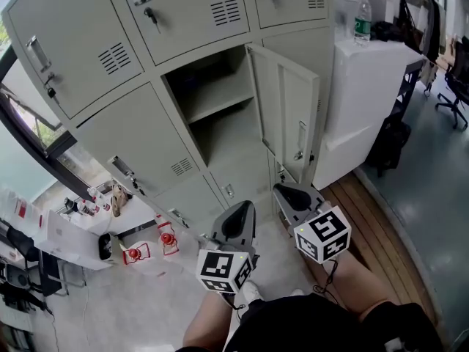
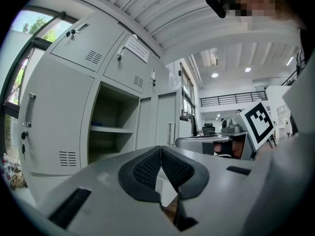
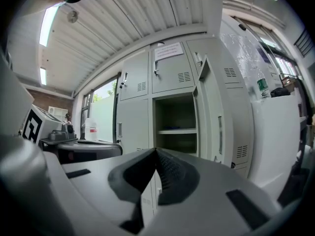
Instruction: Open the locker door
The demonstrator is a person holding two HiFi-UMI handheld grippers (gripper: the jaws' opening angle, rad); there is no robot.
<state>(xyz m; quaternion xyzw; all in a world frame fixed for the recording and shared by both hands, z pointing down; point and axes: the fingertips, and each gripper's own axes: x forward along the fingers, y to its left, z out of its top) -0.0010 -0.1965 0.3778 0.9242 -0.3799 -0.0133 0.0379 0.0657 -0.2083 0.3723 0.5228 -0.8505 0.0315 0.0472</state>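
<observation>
Locker door (image 1: 289, 112) stands open, swung to the right of its compartment (image 1: 229, 139). One shelf (image 1: 220, 103) divides the compartment. Left gripper (image 1: 238, 215) and right gripper (image 1: 292, 195) sit near the lockers, jaws pressed together, gripping nothing.

This looks like an office or lab-style workplace hall rather than a home. A bank of pale grey steel lockers (image 1: 132, 130) with keyed doors and vent slots lines one wall beside a tall dark-framed window (image 2: 34, 26), and a black wheeled office chair (image 1: 451, 83) stands on the smooth grey floor (image 1: 432, 196). A white ribbed sheet-metal ceiling (image 2: 162, 14) with round recessed lights (image 2: 214, 75), a dark-railed upper gallery (image 2: 236, 99) and a boxy white cabinet (image 1: 363, 101) bearing a green-labelled clear plastic bottle (image 1: 362, 19) suit the same shared working space.
</observation>
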